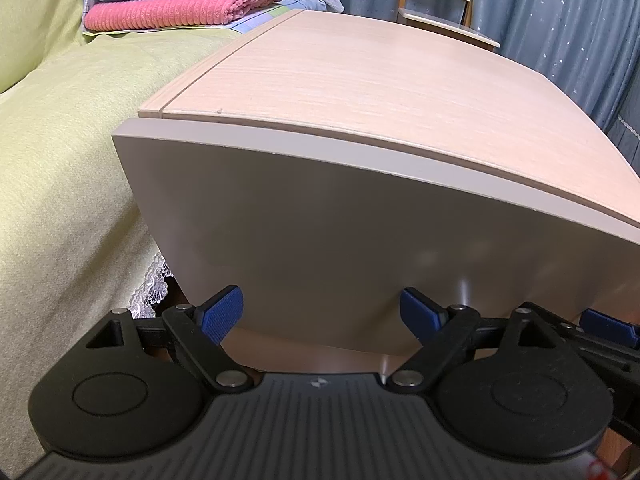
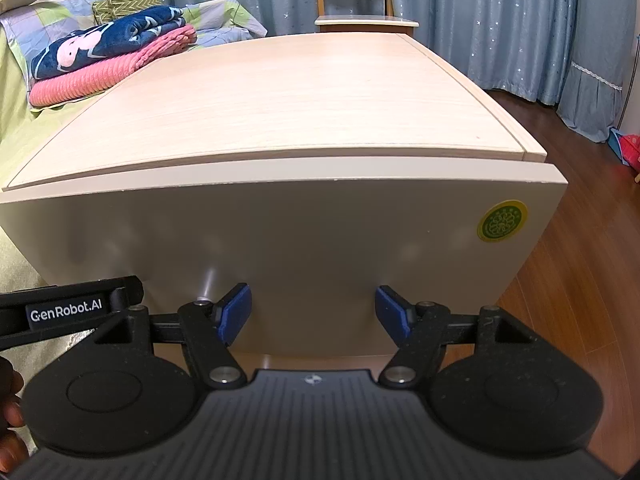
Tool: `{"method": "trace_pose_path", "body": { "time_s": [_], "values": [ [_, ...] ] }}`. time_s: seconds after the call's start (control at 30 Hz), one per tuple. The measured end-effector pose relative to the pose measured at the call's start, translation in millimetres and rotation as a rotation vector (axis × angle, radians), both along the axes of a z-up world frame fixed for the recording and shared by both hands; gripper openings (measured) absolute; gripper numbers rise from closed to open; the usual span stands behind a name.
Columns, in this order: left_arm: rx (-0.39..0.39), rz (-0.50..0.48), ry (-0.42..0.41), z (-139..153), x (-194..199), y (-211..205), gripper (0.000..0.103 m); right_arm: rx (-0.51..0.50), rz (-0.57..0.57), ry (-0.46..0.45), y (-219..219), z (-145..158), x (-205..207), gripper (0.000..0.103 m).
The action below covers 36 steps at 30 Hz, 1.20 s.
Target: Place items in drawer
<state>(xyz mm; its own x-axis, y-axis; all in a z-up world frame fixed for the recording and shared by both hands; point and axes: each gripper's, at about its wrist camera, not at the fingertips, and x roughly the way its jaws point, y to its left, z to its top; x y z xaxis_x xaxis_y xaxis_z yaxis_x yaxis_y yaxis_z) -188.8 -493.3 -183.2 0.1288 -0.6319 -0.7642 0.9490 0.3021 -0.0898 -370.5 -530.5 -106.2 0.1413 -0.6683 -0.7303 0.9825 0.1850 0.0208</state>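
Drawer: its grey-beige front [image 1: 360,232] is flush under the pale wooden top [image 2: 280,104] of the bedside cabinet, right before both grippers.
Left gripper [image 1: 322,316]: jaws apart, empty, at the front's lower edge.
Right gripper [image 2: 313,314]: jaws apart, empty, alongside the left.
Sticker [image 2: 502,221]: round, green and yellow, upper right of front.
Bed [image 1: 60,160]: left of cabinet, folded blankets [image 2: 108,56] stacked on it.

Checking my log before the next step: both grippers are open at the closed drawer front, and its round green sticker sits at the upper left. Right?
Not quite: the round green sticker sits at the upper right of the drawer front, as the right wrist view shows. Left gripper and right gripper are open.
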Motion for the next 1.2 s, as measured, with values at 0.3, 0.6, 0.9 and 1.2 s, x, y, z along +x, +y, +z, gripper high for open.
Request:
{"method": "trace_pose_path", "body": {
  "time_s": [0.3, 0.6, 0.9, 1.2],
  "values": [
    [-0.001, 0.002, 0.002, -0.2, 0.5, 0.4, 0.088, 0.001, -0.001, -0.003, -2.9, 1.0, -1.0, 0.066],
    [-0.001, 0.000, 0.004, 0.4, 3.6, -1.0, 0.088, 0.002, -0.008, -0.009, -6.3, 2.3, -1.5, 0.066],
    [0.008, -0.029, 0.003, 2.9, 7.7, -7.2, 0.089, 0.002, -0.040, -0.019, -8.1, 1.9, 1.9, 0.069],
    [0.016, -0.046, 0.021, 2.5, 10.0, -10.9, 0.089, 0.022, -0.028, -0.003, -11.4, 1.5, 5.0, 0.073]
  ]
}}
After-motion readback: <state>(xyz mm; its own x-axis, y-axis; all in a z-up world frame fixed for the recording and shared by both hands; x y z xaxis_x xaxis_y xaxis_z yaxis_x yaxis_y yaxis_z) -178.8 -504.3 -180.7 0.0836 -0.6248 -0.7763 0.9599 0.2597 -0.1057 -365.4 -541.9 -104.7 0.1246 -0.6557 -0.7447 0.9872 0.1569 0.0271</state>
